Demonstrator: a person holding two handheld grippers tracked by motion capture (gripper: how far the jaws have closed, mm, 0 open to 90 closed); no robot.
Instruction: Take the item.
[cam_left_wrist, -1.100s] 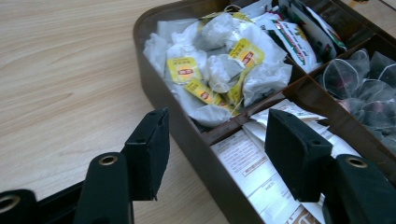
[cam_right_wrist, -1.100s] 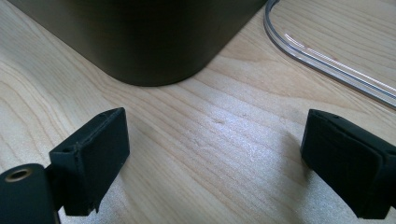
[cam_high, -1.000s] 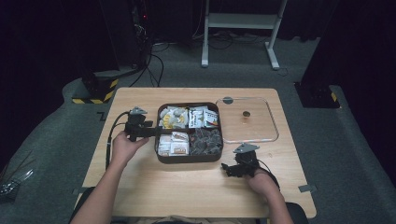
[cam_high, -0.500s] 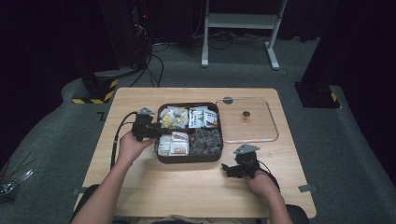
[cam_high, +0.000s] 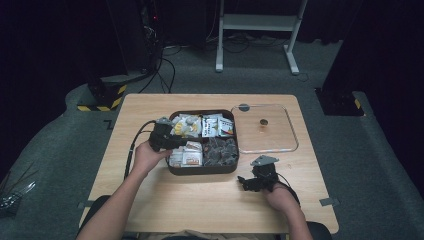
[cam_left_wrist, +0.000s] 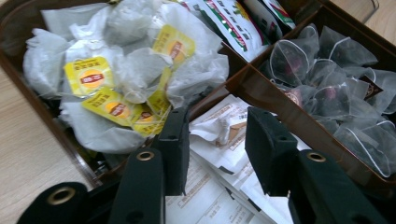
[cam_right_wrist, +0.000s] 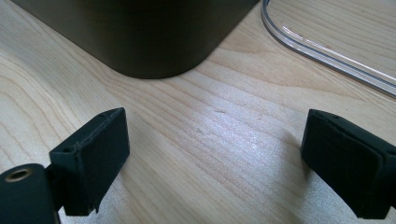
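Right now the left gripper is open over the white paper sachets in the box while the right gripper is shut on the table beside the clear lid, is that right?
Not quite: the right gripper is open, not shut. The right gripper view shows its jaws wide apart over the bare table, beside the clear lid. The left gripper is indeed open over the white paper sachets in the box.

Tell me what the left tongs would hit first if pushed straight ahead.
Probably the white paper sachets in the near compartment of the brown box; the left tongs straddle them, though depth is unclear.

table (cam_right_wrist: 210, 140): pale wood, matt | lid (cam_high: 265, 129): clear plastic | box (cam_right_wrist: 140, 32): dark, smooth | sachets (cam_left_wrist: 210, 135): paper
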